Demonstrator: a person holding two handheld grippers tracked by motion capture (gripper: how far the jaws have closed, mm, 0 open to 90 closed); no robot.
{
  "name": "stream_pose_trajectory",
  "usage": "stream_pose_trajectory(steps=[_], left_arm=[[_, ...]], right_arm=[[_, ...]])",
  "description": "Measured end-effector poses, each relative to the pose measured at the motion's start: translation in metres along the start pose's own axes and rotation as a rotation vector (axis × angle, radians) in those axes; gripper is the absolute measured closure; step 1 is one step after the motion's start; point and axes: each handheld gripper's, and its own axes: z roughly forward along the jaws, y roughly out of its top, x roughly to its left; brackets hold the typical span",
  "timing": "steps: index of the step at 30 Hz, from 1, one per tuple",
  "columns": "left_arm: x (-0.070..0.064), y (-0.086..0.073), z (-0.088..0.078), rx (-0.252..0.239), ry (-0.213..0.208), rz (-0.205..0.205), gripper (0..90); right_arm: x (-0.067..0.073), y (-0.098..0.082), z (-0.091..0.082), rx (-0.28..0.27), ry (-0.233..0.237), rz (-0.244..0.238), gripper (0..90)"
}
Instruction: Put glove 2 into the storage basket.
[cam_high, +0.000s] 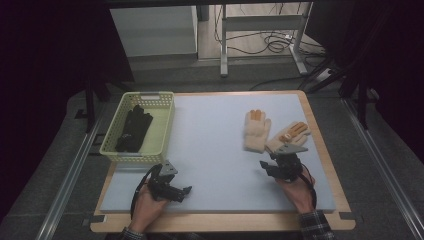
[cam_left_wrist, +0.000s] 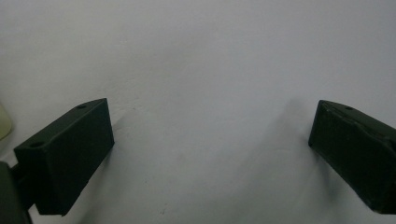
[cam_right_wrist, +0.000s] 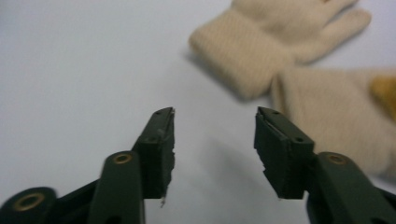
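Two beige knit gloves with orange fingertips lie on the grey mat at the right: one (cam_high: 256, 130) with its fingers pointing away, the other (cam_high: 287, 136) angled to the right beside it. My right gripper (cam_high: 266, 167) hovers open just in front of their cuffs. In the right gripper view the jaws (cam_right_wrist: 215, 112) stand apart over bare mat, with the first glove (cam_right_wrist: 266, 42) ahead and the second (cam_right_wrist: 336, 112) to the right. My left gripper (cam_high: 186, 192) is open near the front left of the mat, and nothing lies between its jaws (cam_left_wrist: 210, 107).
A pale yellow basket (cam_high: 167, 125) stands at the mat's left edge and holds a pair of black gloves (cam_high: 134, 128). A corner of the basket (cam_left_wrist: 2, 123) shows in the left gripper view. The mat (cam_high: 215, 150) lies on a wooden board.
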Motion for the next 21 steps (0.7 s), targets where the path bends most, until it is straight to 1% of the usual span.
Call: stream_pose_trajectory(steps=[3, 5, 9, 12, 14, 16, 17, 18, 21], left_arm=[[0.0, 0.0, 0.0, 0.0, 0.0, 0.0, 0.3], [0.0, 0.0, 0.0, 0.0, 0.0, 0.0, 0.3], [0.0, 0.0, 0.0, -0.001, 0.0, 0.0, 0.3], [0.0, 0.0, 0.0, -0.001, 0.0, 0.0, 0.3], [0.0, 0.0, 0.0, -0.001, 0.0, 0.0, 0.3], [0.0, 0.0, 0.0, -0.002, 0.001, 0.0, 0.3], [0.0, 0.0, 0.0, -0.002, 0.0, 0.0, 0.3], [0.0, 0.0, 0.0, -0.002, 0.0, 0.0, 0.3], [0.0, 0.0, 0.0, -0.003, 0.001, -0.001, 0.3]], right_arm=[[-0.007, 0.015, 0.007, -0.005, 0.007, 0.012, 55.5], [-0.012, 0.023, 0.011, -0.005, -0.004, 0.006, 58.2], [-0.022, 0.04, 0.024, -0.003, -0.019, 0.007, 58.5], [-0.031, 0.05, 0.036, -0.003, -0.048, 0.003, 52.3], [-0.035, 0.056, 0.043, 0.004, -0.055, 0.007, 48.4], [-0.04, 0.062, 0.053, 0.013, -0.065, 0.011, 42.1], [-0.043, 0.065, 0.059, 0.019, -0.08, 0.013, 37.4], [-0.045, 0.067, 0.062, 0.018, -0.088, 0.017, 35.8], [-0.051, 0.072, 0.071, 0.011, -0.092, 0.037, 31.2]])
